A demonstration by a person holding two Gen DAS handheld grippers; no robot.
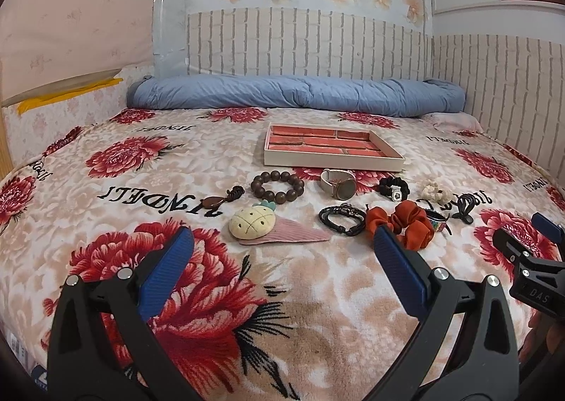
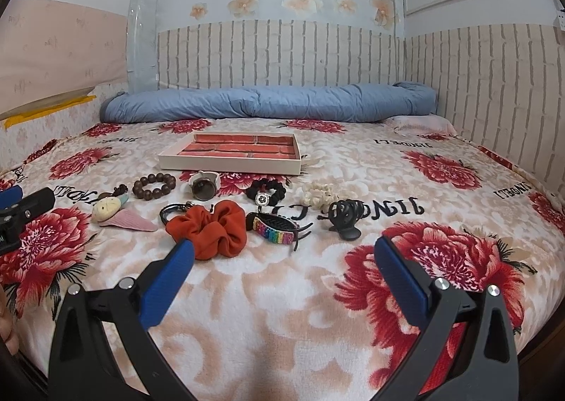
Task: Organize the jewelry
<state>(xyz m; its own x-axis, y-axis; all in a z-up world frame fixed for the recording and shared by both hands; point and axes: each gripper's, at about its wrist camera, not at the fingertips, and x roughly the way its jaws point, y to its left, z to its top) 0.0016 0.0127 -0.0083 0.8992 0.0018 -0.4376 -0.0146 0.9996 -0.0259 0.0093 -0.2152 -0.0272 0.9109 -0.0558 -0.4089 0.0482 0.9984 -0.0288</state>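
Both grippers, left gripper (image 1: 282, 252) and right gripper (image 2: 284, 259), hover released above the bed (image 2: 282, 312); nothing sorted yet.
Next move, likely: grasp the orange scrunchie (image 2: 212, 228), carry it to the empty tray (image 2: 229, 161) at upper centre.

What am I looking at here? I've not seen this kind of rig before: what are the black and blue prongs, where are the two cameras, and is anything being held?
No robot arm is involved: a person holds a two-finger gripper in each hand, with a fisheye camera on each looking forward along its fingers. The prongs are those fingers. One picture is from the left gripper, the other from the right gripper. Both are open and hold nothing.

They hover over a floral blanket on a bed. On it lie a tray with brick-patterned lining and no jewelry in it, a wooden bead bracelet, a watch, an orange scrunchie, a rainbow hair clip, a black claw clip and a pineapple hair clip.
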